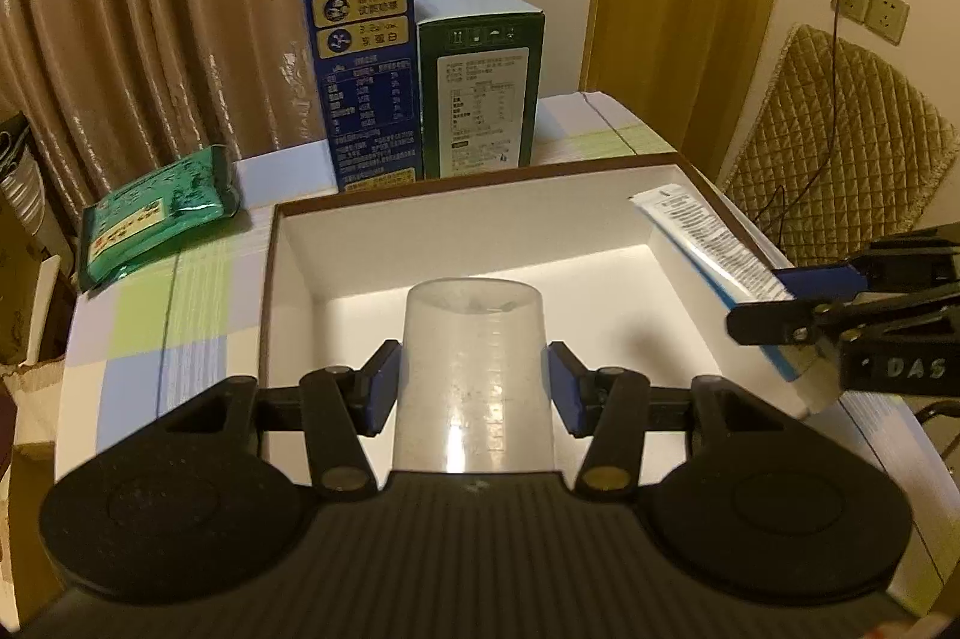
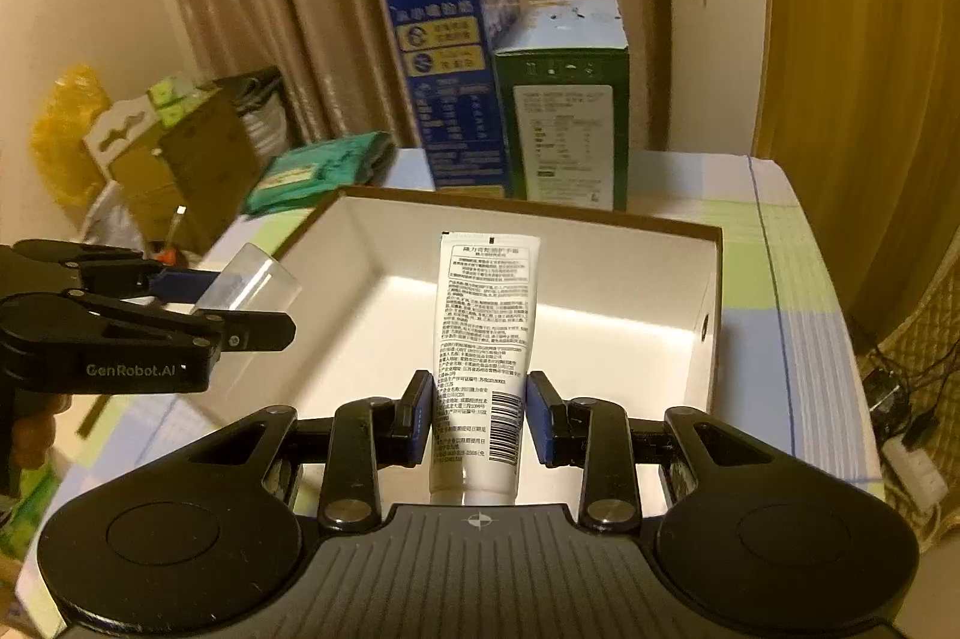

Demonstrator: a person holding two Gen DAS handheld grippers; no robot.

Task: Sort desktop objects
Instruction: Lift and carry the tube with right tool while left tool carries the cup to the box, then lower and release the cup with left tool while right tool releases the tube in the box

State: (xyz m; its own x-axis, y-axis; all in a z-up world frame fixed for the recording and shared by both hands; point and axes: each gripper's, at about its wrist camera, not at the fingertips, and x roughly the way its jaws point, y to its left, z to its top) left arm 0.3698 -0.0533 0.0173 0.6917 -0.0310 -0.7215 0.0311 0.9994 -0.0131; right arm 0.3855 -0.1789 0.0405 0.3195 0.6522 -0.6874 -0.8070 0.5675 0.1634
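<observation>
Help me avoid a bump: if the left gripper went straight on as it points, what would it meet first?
Probably the far inner wall of the white box, reached by the clear cup that the left gripper holds; depth is unclear.

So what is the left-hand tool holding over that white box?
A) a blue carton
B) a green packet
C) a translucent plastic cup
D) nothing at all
C: the left gripper has its jaws closed on the sides of a translucent plastic cup above the open white box, while the right gripper holds a white tube.
</observation>
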